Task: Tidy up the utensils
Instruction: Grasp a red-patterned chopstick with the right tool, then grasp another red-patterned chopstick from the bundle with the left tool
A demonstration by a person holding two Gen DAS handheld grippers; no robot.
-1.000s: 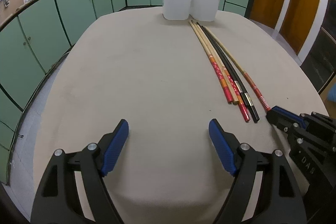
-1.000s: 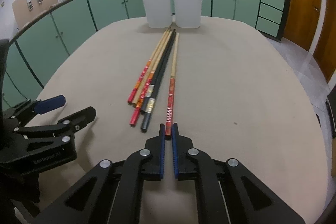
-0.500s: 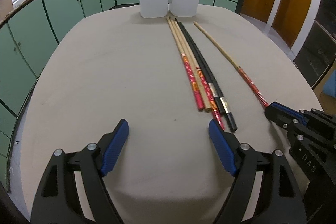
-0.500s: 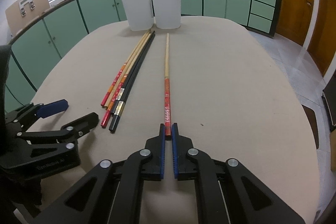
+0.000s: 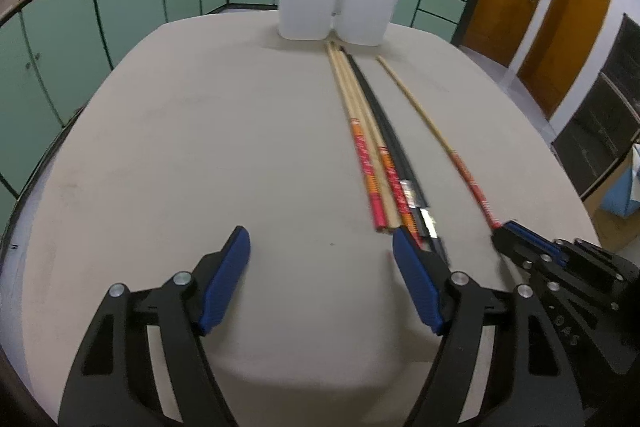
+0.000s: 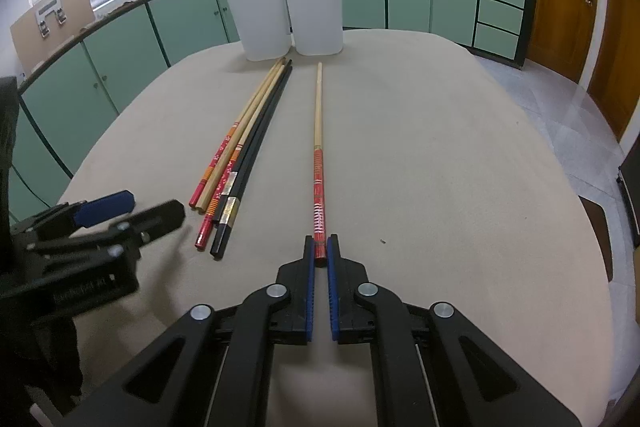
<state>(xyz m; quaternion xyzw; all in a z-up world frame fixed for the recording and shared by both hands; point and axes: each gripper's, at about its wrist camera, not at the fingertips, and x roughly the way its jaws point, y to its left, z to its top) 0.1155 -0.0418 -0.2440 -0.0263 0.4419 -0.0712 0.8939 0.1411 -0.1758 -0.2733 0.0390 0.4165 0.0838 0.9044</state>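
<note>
— What did we see at the left of the right wrist view?
— We saw the left gripper [image 6: 132,209] low on the left, its jaws wide and just closing a little, with nothing between them. Its right pad stood just beside the near ends of the bundle of chopsticks [image 6: 236,163] on the table [image 6: 440,147].
— And toward the middle?
— We found the right gripper [image 6: 320,251] at bottom centre, pinched nearly together on the red end of the single chopstick [image 6: 318,131], which lay apart from the bundle. It pointed up the frame toward the two white holders [image 6: 294,15].
</note>
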